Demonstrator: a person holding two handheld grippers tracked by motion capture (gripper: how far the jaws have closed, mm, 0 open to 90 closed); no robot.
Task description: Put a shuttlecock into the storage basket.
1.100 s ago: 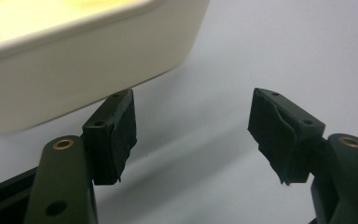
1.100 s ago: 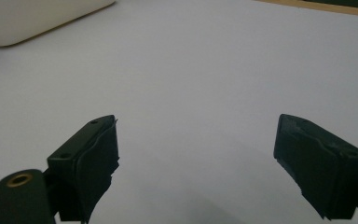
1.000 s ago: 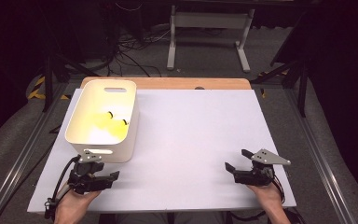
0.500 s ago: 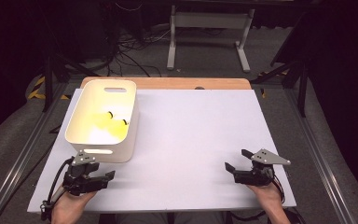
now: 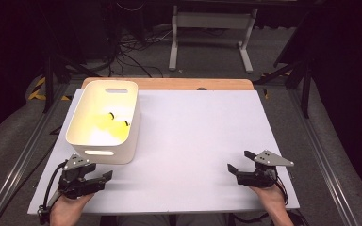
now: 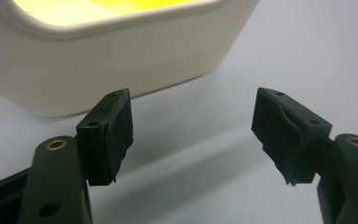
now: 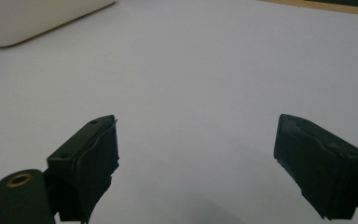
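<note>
2 grippers, both down at the near edge of the white table sheet [image 5: 193, 141]. White tub [image 5: 104, 120] is the landmark: it sits on the far-left part of the sheet, upright, a slot handle in each end wall.

Left gripper [image 5: 102, 178]: just in front of the tub's near wall, close to it but not touching. Jaws spread wide, nothing between them. In the left gripper view the tub [image 6: 112, 56] spans the top of frame, its rounded corner sitting above the gap in the left gripper [image 6: 191, 126].

Right gripper [image 5: 239, 162]: well right of the tub, near the sheet's near-right corner. Jaws wide apart, empty; bare sheet [image 7: 191, 70] shows between them.

Inside the tub: yellow items [image 5: 111, 128] with small black marks, lying on the floor toward its right wall. Too blurred to say what they are or how many.
</note>
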